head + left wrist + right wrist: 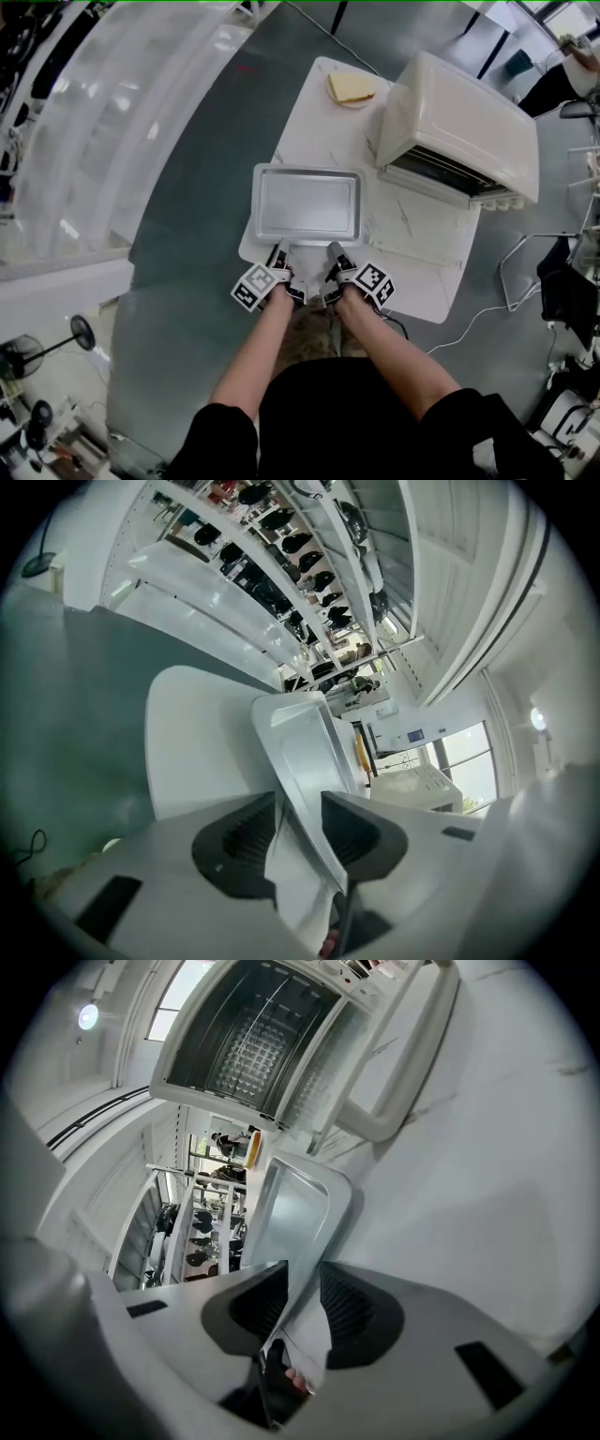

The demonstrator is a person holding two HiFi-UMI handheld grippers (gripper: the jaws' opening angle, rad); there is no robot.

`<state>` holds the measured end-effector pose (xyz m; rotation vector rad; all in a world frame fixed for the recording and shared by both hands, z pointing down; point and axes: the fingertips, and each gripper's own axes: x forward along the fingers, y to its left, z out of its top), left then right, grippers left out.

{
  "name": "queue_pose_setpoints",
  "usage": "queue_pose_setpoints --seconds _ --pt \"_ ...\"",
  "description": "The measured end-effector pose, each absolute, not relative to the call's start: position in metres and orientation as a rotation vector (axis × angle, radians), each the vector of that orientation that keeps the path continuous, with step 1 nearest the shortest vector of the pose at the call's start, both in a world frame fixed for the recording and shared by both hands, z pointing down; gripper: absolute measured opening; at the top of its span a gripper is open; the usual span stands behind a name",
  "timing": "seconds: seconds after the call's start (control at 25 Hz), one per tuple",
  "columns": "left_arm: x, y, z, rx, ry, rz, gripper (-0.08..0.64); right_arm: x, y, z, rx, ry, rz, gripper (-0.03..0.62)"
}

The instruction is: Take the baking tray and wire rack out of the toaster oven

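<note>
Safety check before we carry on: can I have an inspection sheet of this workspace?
Surface: white table, marbled.
Job's things: baking tray lies on the table; wire rack inside the open toaster oven.
Clutter: bread slice at the table's far end.
Grippers: left claw and right claw open, the tray's near rim between their jaws.
Cables: white cable on the floor, right of the table.
Surroundings: shelving.
</note>
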<state>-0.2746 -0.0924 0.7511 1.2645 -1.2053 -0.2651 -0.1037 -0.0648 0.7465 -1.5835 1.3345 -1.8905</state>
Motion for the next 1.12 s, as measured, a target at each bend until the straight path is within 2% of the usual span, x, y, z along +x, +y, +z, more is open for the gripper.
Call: queue_pose_setpoints --seconds 0.2,0.4,0.8,1.12 --pt "-0.287 -0.074 0.744 1.234 -1.28 -0.248 0.187 -0.095 -0.049 0.728 -1.549 1.384 -1.901 0.12" --pt "-0.263 -0.062 0.712 1.272 -1.199 -0.307 0.212 -0.069 -0.032 0.683 -1.469 1.493 -1.824 0.135" --pt "-0.144 -0.049 0.642 1.44 -0.983 -0.441 0.212 0.066 0.002 0.61 -1.505 1.454 -1.577 0.135" --pt "-0.028 -0.081 0.596 1.582 -0.815 -0.548 0.212 0.183 -0.014 0.574 -1.533 1.304 -1.37 0.135"
